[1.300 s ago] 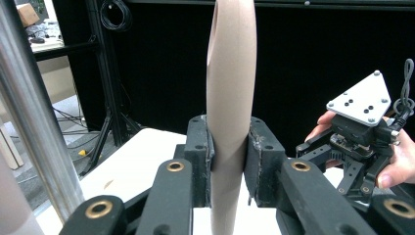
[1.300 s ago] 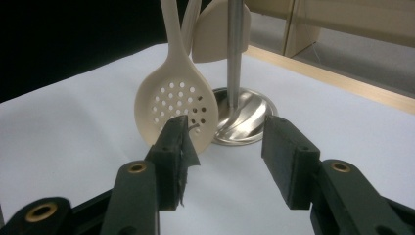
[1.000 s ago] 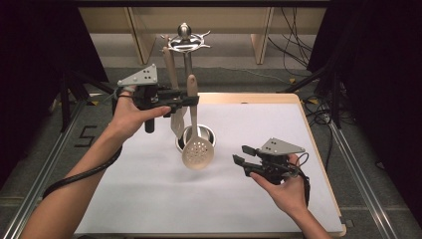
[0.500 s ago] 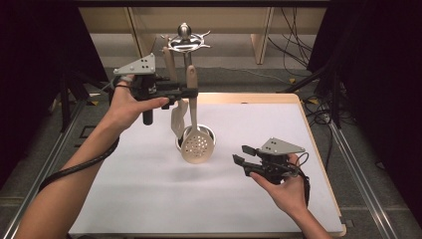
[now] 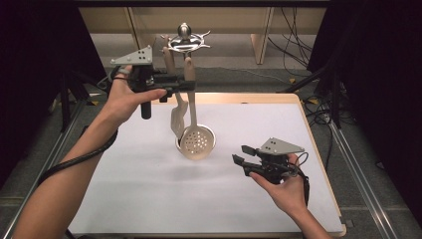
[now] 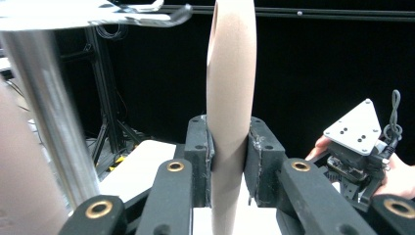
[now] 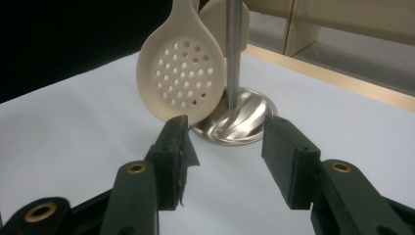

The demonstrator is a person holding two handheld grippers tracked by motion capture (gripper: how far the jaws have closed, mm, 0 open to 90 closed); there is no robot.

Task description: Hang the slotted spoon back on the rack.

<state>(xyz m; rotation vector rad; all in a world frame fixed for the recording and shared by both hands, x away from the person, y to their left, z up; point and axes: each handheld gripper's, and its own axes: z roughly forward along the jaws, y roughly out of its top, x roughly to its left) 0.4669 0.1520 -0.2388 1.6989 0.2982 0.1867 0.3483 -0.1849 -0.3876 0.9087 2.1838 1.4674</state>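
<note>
A cream slotted spoon hangs upright in my left gripper, which is shut on its handle just under the hooks of a chrome utensil stand. The spoon's perforated head floats in front of the stand's round base. A cream spatula hangs from the stand beside the spoon. My right gripper is low over the table to the right of the base, open, with nothing between its jaws.
The stand's pole rises close to the left of my left gripper. A white sheet covers the table, which has a wooden rim. Dark curtains and tripod legs flank both sides.
My left gripper has risen with the slotted spoon, bringing its handle top closer to the hooks and lifting its head. The right gripper has stayed put.
</note>
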